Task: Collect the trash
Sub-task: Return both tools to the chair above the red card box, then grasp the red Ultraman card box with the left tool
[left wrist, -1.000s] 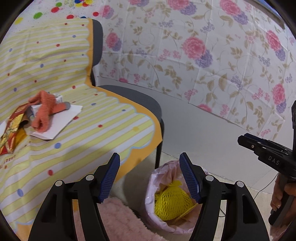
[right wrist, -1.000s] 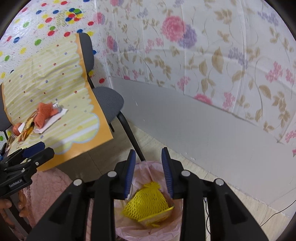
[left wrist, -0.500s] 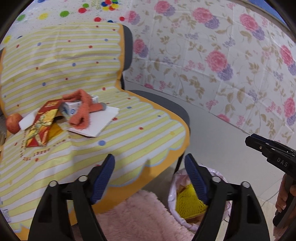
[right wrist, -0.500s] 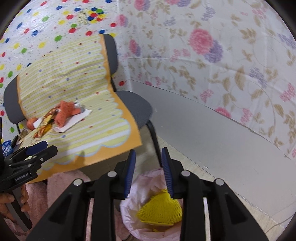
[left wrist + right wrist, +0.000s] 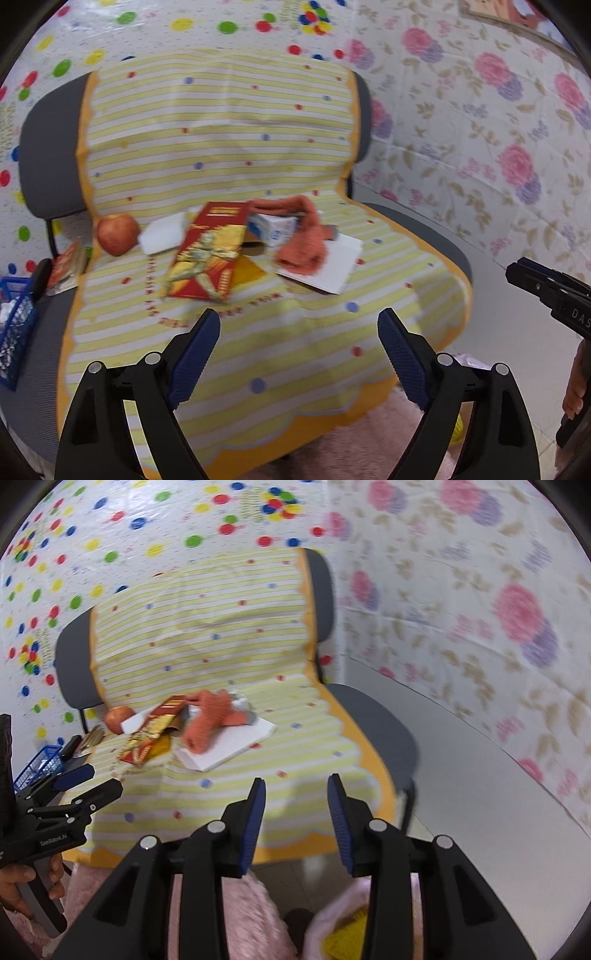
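The left gripper (image 5: 298,354) is hanging with fingers spread and empty, facing the litter on the chair seat: the red wrapper (image 5: 207,254) is lying ahead and slightly left, its long axis running toward the gripper. The right gripper (image 5: 296,821), also spread and empty, is sitting farther off. Only its view is showing the pink trash bag (image 5: 332,919) below.

Pink trash bag (image 5: 332,923) half-hidden, cropped
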